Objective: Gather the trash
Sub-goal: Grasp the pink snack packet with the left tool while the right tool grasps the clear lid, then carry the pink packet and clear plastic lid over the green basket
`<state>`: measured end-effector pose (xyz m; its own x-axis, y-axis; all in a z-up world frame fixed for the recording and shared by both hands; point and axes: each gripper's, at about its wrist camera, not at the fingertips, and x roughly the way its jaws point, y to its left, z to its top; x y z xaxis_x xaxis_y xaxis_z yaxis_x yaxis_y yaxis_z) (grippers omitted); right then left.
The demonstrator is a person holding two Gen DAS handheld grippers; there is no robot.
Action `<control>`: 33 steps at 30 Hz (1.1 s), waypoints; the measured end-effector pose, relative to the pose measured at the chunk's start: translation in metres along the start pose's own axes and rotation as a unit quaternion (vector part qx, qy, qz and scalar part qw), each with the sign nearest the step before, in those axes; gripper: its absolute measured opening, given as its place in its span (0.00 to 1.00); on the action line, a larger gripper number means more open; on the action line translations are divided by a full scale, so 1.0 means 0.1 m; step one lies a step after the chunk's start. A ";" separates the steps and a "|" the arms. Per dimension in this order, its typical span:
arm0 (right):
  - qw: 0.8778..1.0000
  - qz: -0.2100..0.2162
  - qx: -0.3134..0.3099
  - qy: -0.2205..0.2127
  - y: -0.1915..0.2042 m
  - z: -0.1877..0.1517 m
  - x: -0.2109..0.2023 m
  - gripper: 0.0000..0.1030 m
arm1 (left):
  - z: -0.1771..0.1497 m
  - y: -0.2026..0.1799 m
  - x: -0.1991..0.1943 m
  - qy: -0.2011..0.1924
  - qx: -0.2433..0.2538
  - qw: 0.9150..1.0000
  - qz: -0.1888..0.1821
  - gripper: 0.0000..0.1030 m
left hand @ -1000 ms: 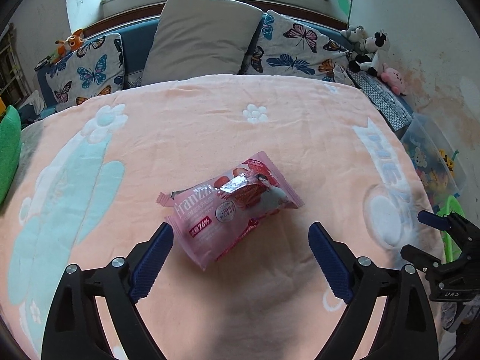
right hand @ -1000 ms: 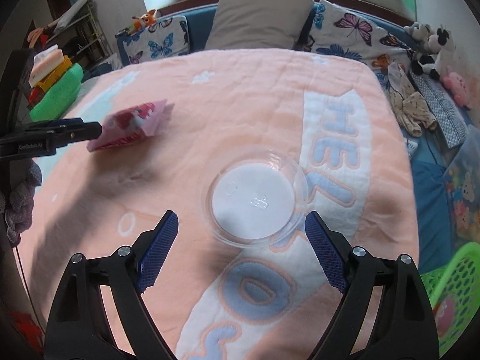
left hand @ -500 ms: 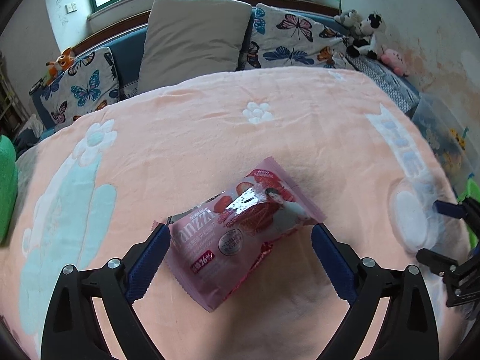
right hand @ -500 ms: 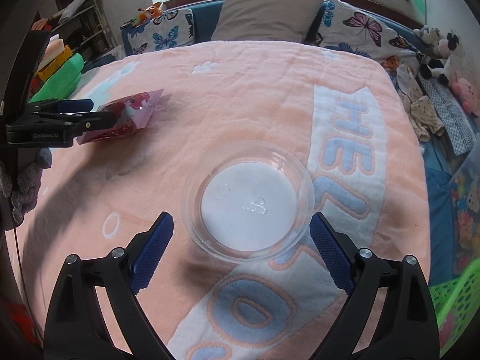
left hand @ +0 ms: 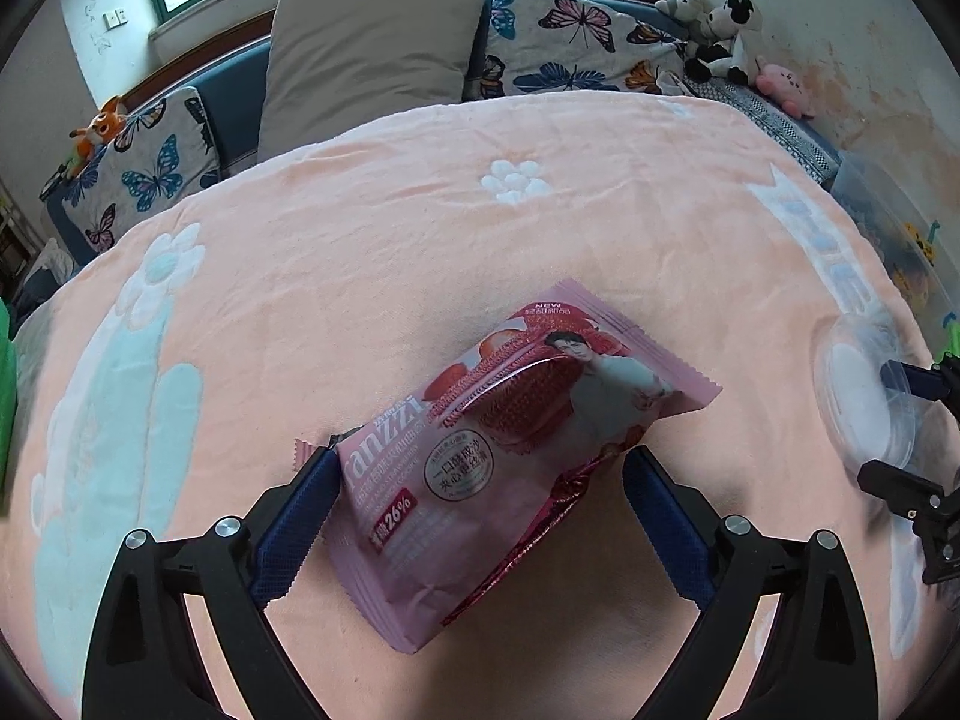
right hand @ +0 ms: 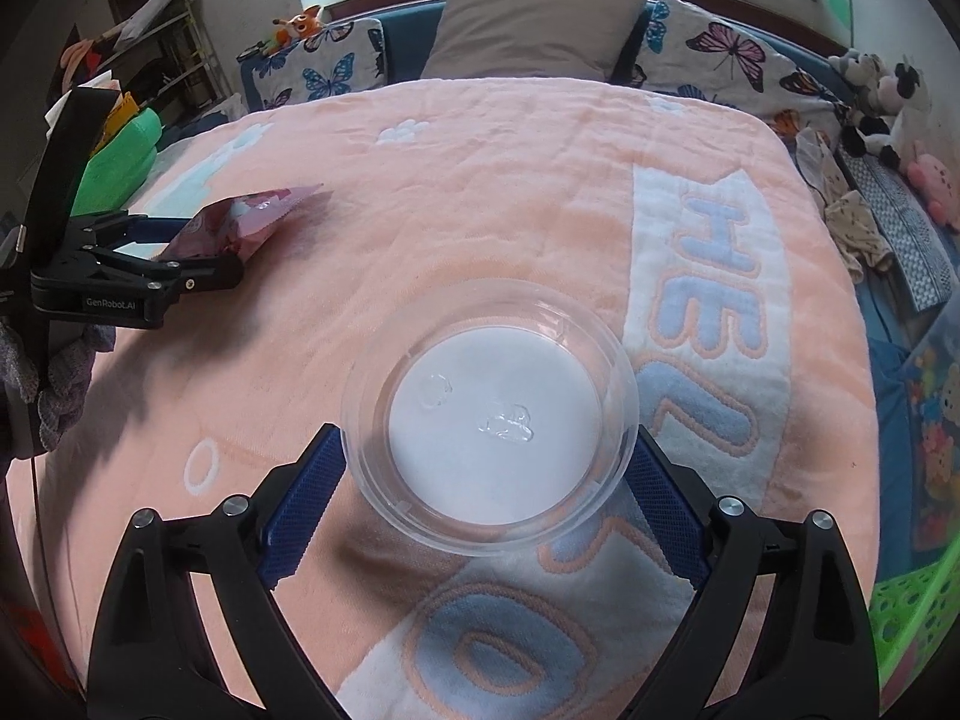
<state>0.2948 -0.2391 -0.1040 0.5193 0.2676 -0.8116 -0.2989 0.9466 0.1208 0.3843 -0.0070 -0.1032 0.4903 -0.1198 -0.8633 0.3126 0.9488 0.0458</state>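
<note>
While both grippers straddle their targets, readings are as follows.

Left wrist view, gripper: the left gripper (left hand: 477,501) has its jaws apart, one blue pad on each side of the snack wrapper (left hand: 510,462).
Left wrist view, wrapper: pink packet lying slantwise on the peach blanket (left hand: 372,276); its near-left edge touches or nearly touches the left pad, while the right pad stands just beside it with a small gap.
Left wrist view, far right: the clear plastic lid (left hand: 864,390) appears at the blanket's edge, with part of the other gripper beside it.

Right wrist view, gripper: the right gripper (right hand: 483,489) has its jaws apart, flanking the lid (right hand: 489,420).
Right wrist view, lid: round, transparent, flat on the blanket (right hand: 480,180), rim close to both pads; contact cannot be confirmed.
Right wrist view, left side: the wrapper (right hand: 246,228) sits between the other gripper's jaws.
Right wrist view, corner: a green basket (right hand: 918,618) is partly in frame, low right.

Step in hand: judged as final positioning before the pick-up of both pieces of trash.
Next move: close each pair of jaws squarely. The wrapper will crumple, so grip its bulk; the lid's thin rim may slip or flex, so squeeze gently.
</note>
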 end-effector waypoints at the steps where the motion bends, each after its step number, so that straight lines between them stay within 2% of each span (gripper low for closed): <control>1: 1.000 -0.001 0.000 -0.001 0.00 0.00 0.00 0.89 | 0.00 -0.01 0.01 -0.001 0.001 1.000 0.001 0.89; 5: 1.000 -0.005 -0.002 -0.006 0.01 -0.01 -0.01 0.88 | -0.02 -0.06 0.01 -0.007 0.014 1.000 0.012 0.76; 7: 1.000 -0.006 -0.001 -0.007 0.02 -0.02 -0.01 0.87 | -0.03 -0.09 -0.03 -0.011 0.022 1.000 0.010 0.62; 11: 1.000 -0.005 0.003 -0.010 0.01 -0.04 -0.05 0.87 | -0.05 -0.17 -0.11 -0.020 0.034 0.999 0.016 0.48; 16: 1.000 -0.002 0.008 -0.018 0.00 -0.09 -0.18 0.87 | -0.08 -0.23 -0.24 -0.024 0.034 0.999 0.013 0.35; 24: 0.999 -0.001 0.018 -0.031 0.03 -0.22 -0.45 0.87 | -0.23 -0.37 -0.48 -0.027 0.018 0.999 -0.012 0.25; 33: 0.998 -0.002 0.029 -0.050 0.07 -0.53 -0.88 0.87 | -0.47 -0.66 -0.86 -0.040 0.011 0.998 -0.050 0.24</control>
<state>0.2040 -0.2654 -0.0618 0.5996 0.2768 -0.7509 -0.2501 0.9561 0.1528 0.2834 -0.0455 -0.0556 0.5180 -0.2381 -0.8216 0.3813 0.9241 -0.0273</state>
